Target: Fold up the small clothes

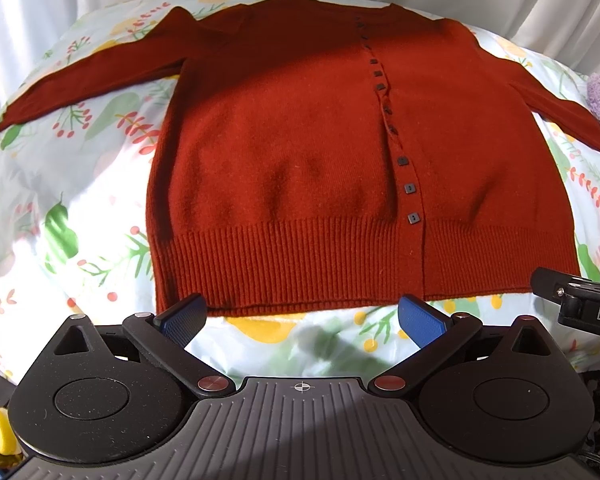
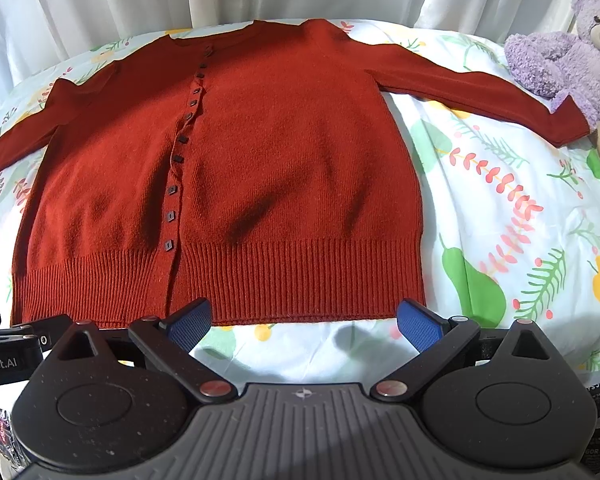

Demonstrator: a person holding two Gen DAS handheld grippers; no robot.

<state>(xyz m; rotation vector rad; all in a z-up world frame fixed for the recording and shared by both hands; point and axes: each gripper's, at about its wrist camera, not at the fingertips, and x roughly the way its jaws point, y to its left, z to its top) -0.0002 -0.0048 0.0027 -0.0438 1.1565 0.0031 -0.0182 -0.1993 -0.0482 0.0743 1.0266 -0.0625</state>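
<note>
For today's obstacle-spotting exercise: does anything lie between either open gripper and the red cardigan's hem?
Nothing visible does. The left gripper and right gripper are both open just short of the cardigan, with only bare floral sheet between. The purple teddy sits off by the far sleeve.

Matt rib-knit wool cardigan [image 1: 300,140] w/ glossy plastic buttons [image 1: 413,218], on smooth printed cotton sheet [image 1: 80,208].

"DA" on right gripper [image 1: 588,312]; "Robot.AI" on left gripper [image 2: 4,354].
</note>
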